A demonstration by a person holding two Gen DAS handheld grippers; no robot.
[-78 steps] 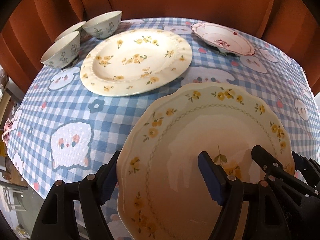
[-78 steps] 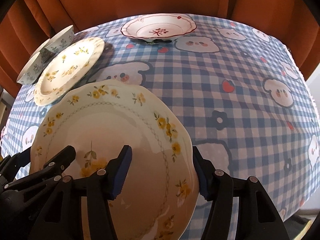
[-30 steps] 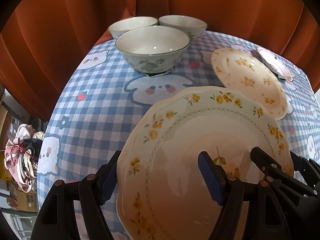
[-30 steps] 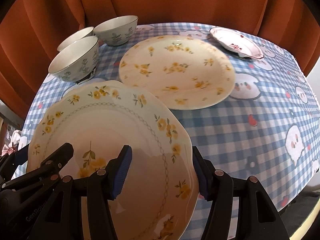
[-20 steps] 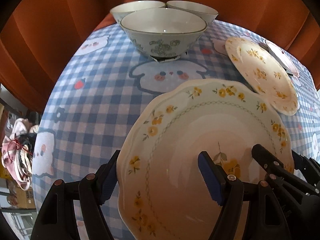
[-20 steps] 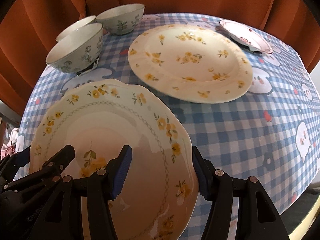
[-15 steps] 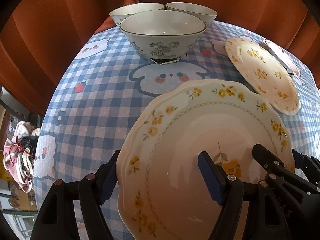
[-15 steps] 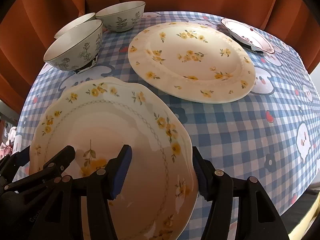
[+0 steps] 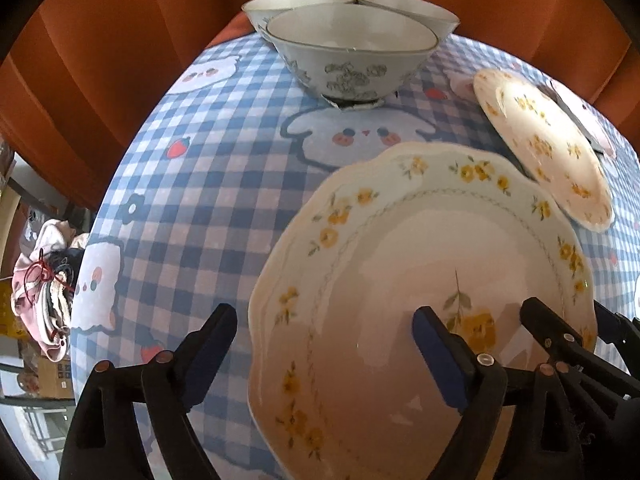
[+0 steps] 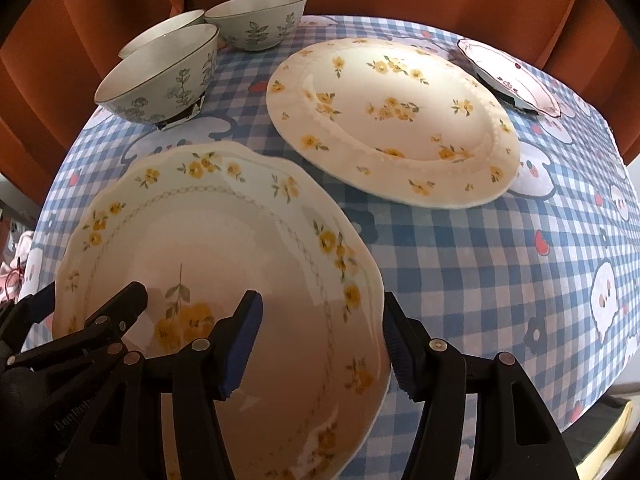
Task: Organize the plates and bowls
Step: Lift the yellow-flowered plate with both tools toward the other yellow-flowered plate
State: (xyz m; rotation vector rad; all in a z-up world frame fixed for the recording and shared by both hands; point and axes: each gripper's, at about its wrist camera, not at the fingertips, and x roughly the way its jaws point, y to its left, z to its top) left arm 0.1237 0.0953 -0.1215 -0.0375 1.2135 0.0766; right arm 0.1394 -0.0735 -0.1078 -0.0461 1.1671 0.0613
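A scalloped yellow-flowered plate (image 9: 432, 280) lies on the checked worktop (image 9: 192, 184). The left hand-held gripper (image 9: 320, 354) is opening, its pad off the rim; the right hand-held gripper (image 10: 320, 340) clamps the opposite rim. Only the right view shows the red-patterned dish (image 10: 508, 76) clearly.

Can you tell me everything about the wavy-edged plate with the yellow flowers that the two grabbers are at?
The scalloped plate looks like glossy cream china, with small yellow flowers round its wavy rim, a thin chain ring inside, and one yellow sprig in the middle. It sits low over the checked tablecloth, near the bowls. The right gripper clamps its right rim. The left gripper straddles its left rim, jaws opening, its outer pad clear of the edge.
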